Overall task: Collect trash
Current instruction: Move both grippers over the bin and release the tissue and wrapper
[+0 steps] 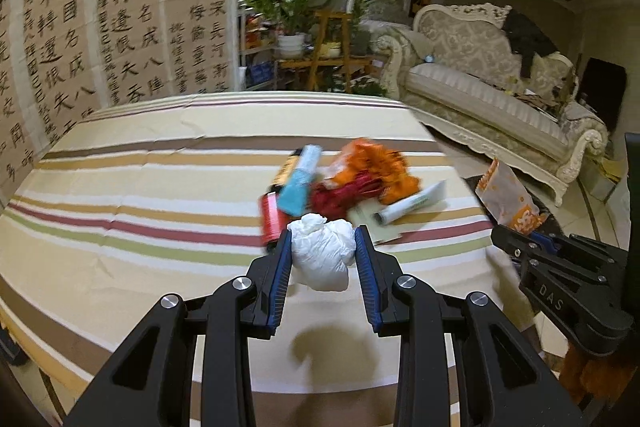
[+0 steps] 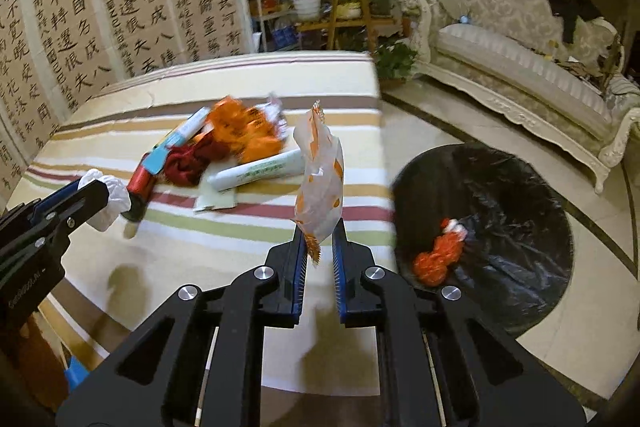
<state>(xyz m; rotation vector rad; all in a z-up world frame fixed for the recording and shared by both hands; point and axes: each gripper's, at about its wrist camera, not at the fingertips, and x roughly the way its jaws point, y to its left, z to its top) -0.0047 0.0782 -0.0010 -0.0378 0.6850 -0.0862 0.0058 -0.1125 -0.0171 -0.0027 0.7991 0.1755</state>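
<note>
Above the striped worktop [image 1: 120, 187], the left gripper [image 1: 323, 251] clamps a white paper wad [image 1: 322, 255], while the right gripper [image 2: 320, 251] pinches an orange-printed wrapper [image 2: 320, 183].

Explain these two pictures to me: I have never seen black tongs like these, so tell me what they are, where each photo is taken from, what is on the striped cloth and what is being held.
The black tongs are hand-held grippers, one in each of a person's hands, each with a wide-angle camera looking along its two fingers. One picture is from the left gripper's camera, the other from the right one's.

The left gripper is clamped on a crumpled white paper wad. The right gripper pinches the bottom edge of a white and orange snack wrapper.

On the table with the striped cloth lies a heap of litter: an orange bag, a dark red wrapper, a white tube, a blue and white packet and a red cylinder.

On the floor beside the table stands a bin with a black liner, with one orange wrapper inside.
</note>
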